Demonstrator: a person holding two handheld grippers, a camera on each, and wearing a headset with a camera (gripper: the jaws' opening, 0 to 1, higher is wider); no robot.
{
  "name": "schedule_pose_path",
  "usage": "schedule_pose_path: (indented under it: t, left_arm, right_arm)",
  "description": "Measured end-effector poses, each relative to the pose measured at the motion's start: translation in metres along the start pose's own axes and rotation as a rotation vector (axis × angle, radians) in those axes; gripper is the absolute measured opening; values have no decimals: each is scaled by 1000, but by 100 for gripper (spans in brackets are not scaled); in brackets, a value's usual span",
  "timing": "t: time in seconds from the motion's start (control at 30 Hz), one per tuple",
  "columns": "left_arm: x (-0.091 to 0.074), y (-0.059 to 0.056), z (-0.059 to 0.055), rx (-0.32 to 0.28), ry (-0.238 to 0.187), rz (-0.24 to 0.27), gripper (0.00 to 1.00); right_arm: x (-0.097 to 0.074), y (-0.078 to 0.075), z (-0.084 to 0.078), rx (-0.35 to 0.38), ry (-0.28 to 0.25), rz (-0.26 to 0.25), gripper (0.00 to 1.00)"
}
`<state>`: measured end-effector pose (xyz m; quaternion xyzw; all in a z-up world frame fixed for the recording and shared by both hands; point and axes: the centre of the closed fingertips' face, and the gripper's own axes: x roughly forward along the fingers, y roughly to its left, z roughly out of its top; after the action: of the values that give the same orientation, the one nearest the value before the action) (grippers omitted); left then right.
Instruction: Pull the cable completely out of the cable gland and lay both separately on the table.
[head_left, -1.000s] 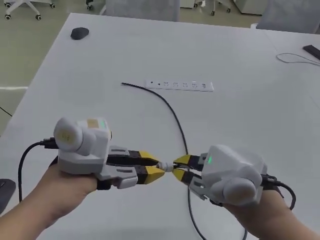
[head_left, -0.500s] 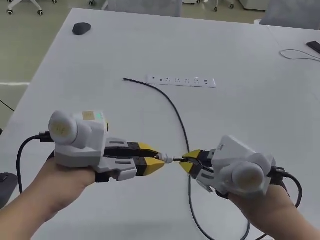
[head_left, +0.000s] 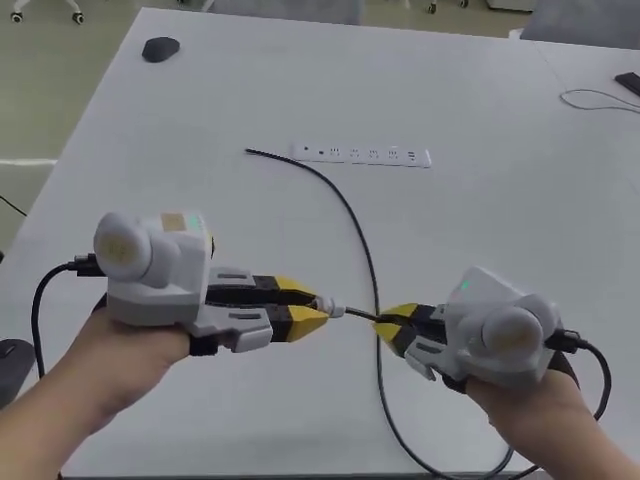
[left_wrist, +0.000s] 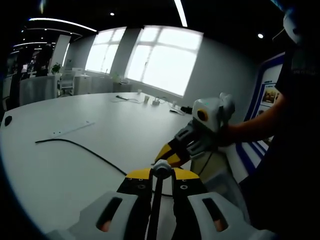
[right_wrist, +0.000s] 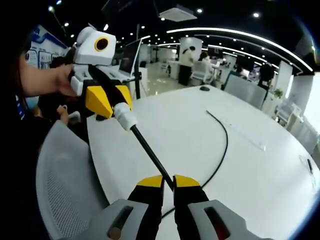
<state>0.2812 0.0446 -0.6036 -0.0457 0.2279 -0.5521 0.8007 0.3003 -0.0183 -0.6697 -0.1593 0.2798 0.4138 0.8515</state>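
Observation:
A small white cable gland (head_left: 328, 307) is pinched in the yellow tips of my left gripper (head_left: 312, 306), which is shut on it above the table. A short taut stretch of the black cable (head_left: 358, 314) runs from the gland to my right gripper (head_left: 388, 321), shut on the cable. The rest of the cable lies in a curve across the table. The left gripper view has the gland (left_wrist: 162, 169) between my jaws and the right gripper (left_wrist: 170, 156) just beyond. In the right gripper view the cable (right_wrist: 149, 150) rises from my tips (right_wrist: 168, 181) to the gland (right_wrist: 125, 115).
A white power strip (head_left: 362, 155) lies past the cable's far end. A dark mouse (head_left: 160, 47) sits at the far left corner and a thin white wire (head_left: 590, 100) at the far right. The table's (head_left: 480, 220) near edge runs under my hands. A grey mesh chair (right_wrist: 65, 185) stands beside it.
My right gripper has drawn away to the right along with the cable, so a longer bare stretch of cable now shows between it and the gland. The left gripper has stayed roughly in place.

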Motion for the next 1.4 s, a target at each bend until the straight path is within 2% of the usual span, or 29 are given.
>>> schedule_pose_path:
  t: [0.37,0.57,0.7,0.83,1.0,1.2,1.4]
  left_arm:
    - [-3,3,5,0,-17,17,14]
    - [-4,4,6,-3,-21,22,14]
    - [-3,4,6,-5,-20,19,14]
    - [-3,5,5,-5,-14,16,14]
    - [-4,5,4,-6,-7,15,14]
    - [-7,3,6,0,-11,10,14]
    - [-7,1,3,2,-2,-3,14]
  right_arm:
    - [3,-10,-22,191,3,0,2]
    - [8,-12,-38,270,27,4,2]
    - [11,-10,-46,352,44,9,2]
    - [14,-8,-46,328,45,2,2]
    - [13,-10,-42,261,28,-1,3]
    - [8,-15,-36,203,5,-29,4]
    - [5,-17,-35,103,30,-48,4]
